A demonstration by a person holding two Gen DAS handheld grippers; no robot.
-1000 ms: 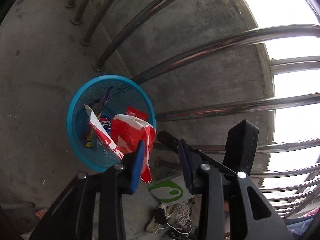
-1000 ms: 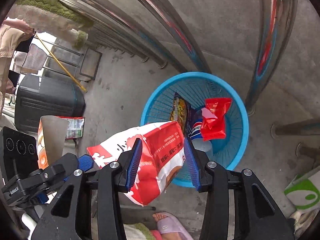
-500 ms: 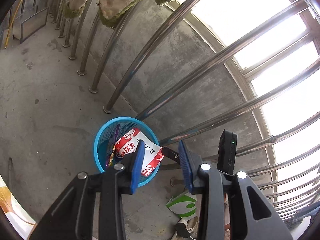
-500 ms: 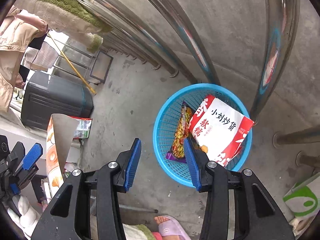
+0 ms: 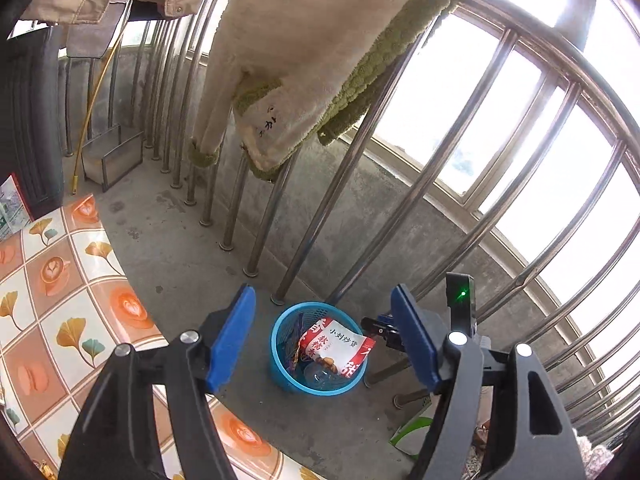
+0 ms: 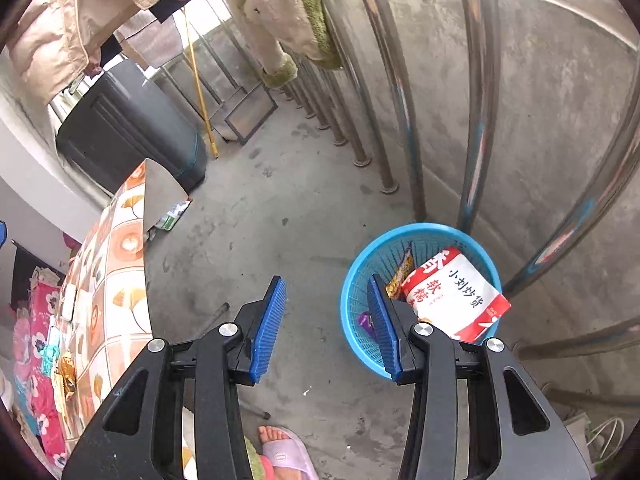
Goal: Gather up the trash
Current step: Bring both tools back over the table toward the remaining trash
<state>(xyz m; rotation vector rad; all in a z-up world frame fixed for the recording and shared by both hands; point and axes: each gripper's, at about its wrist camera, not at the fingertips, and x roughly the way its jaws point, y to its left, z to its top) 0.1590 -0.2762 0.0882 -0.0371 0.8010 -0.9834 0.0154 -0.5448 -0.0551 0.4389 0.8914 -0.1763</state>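
Observation:
A blue mesh basket [image 5: 280, 356] stands on the concrete floor by the steel railing; it also shows in the right wrist view [image 6: 354, 304]. A red and white snack bag [image 5: 334, 346] lies on top of other wrappers inside it, also seen in the right wrist view [image 6: 456, 296], beside a yellow wrapper [image 6: 400, 274]. My left gripper [image 5: 322, 340] is open and empty, high above the basket. My right gripper [image 6: 326, 326] is open and empty, above the floor just left of the basket.
A table with a patterned cloth [image 5: 52, 292] stands at the left, also in the right wrist view [image 6: 116, 280]. Steel railing bars [image 5: 352, 184] with a hanging towel [image 5: 304, 52] run behind the basket. A dark suitcase [image 6: 120, 132] stands far back. A slippered foot [image 6: 280, 452] is below.
The right gripper opened and dropped the red and white bag into the basket. Both grippers rose and drew back from the basket, and the left gripper opened wider.

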